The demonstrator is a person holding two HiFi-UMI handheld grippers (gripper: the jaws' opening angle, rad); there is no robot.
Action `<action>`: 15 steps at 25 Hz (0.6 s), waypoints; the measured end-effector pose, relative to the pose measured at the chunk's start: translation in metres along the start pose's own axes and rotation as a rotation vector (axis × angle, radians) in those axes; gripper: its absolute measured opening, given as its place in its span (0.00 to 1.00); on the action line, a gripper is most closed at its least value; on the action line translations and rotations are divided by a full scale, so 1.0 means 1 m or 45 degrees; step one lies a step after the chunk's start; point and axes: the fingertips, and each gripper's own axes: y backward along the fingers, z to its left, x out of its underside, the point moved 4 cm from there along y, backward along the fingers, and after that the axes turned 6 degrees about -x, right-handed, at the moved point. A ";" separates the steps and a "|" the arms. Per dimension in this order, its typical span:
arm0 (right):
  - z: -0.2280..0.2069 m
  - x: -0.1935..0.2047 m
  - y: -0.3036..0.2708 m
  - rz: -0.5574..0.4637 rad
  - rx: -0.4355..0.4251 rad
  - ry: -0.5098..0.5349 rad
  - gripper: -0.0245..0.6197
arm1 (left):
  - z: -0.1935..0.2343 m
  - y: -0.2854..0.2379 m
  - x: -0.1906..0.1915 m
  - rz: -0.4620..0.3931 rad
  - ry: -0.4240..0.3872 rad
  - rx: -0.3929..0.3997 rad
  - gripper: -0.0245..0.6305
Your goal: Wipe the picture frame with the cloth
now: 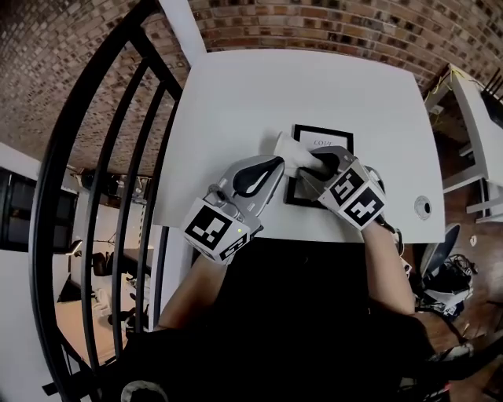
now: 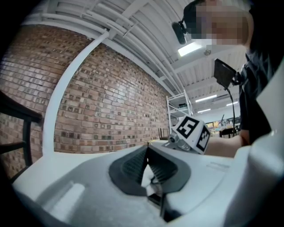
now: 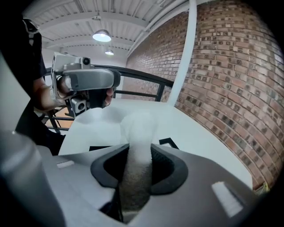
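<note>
A black picture frame (image 1: 339,133) lies flat on the white table (image 1: 236,102) near its front edge. A white cloth (image 1: 292,151) is bunched over the frame's left part. My right gripper (image 1: 318,163) is shut on that cloth; in the right gripper view the cloth (image 3: 137,133) fills the space between the jaws, with the frame's black corner (image 3: 169,142) behind it. My left gripper (image 1: 277,163) sits just left of the cloth and frame. In the left gripper view its fingertips (image 2: 147,148) meet. Whether it touches the frame is hidden.
A black metal railing (image 1: 118,157) runs along the table's left side. A brick wall (image 1: 314,23) stands behind the table. A small round fitting (image 1: 423,206) sits at the table's front right. Another white table (image 1: 483,102) stands further right.
</note>
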 end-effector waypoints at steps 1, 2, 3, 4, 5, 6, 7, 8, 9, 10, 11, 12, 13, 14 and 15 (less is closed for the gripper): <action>-0.002 0.004 0.002 0.006 0.012 -0.007 0.23 | -0.001 0.000 0.001 0.001 0.003 0.004 0.04; -0.005 0.009 0.006 0.006 0.025 -0.020 0.23 | -0.002 0.000 0.002 0.003 0.005 0.009 0.04; -0.007 0.014 0.010 0.006 0.039 -0.035 0.23 | -0.003 0.000 0.003 0.006 0.008 0.012 0.04; -0.010 0.020 0.015 0.009 0.056 -0.049 0.23 | -0.004 0.000 0.005 0.009 0.011 0.016 0.04; -0.013 0.027 0.020 0.015 0.073 -0.063 0.23 | -0.006 0.001 0.008 0.012 0.014 0.018 0.04; -0.016 0.034 0.026 0.019 0.088 -0.076 0.23 | -0.007 0.001 0.010 0.012 0.018 0.020 0.04; -0.018 0.042 0.033 0.017 0.099 -0.093 0.23 | -0.007 0.001 0.013 0.008 0.021 0.025 0.04; -0.020 0.048 0.040 0.011 0.108 -0.114 0.23 | -0.008 0.001 0.015 0.005 0.022 0.030 0.04; -0.023 0.055 0.047 0.006 0.116 -0.136 0.23 | -0.008 0.001 0.015 0.008 0.021 0.034 0.04; -0.025 0.060 0.054 0.006 0.129 -0.156 0.23 | -0.007 0.002 0.015 0.013 0.018 0.036 0.04; -0.028 0.066 0.061 0.010 0.144 -0.172 0.23 | -0.006 0.002 0.015 0.013 0.014 0.037 0.04; -0.031 0.072 0.066 0.018 0.160 -0.186 0.23 | -0.005 0.004 0.016 0.009 0.012 0.037 0.04; -0.035 0.079 0.071 0.026 0.173 -0.200 0.23 | -0.003 0.005 0.017 0.007 0.010 0.035 0.04; -0.038 0.087 0.075 0.034 0.182 -0.214 0.23 | -0.002 0.007 0.017 0.006 0.009 0.033 0.04; -0.040 0.093 0.079 0.040 0.190 -0.227 0.24 | -0.001 0.008 0.018 0.006 0.008 0.031 0.04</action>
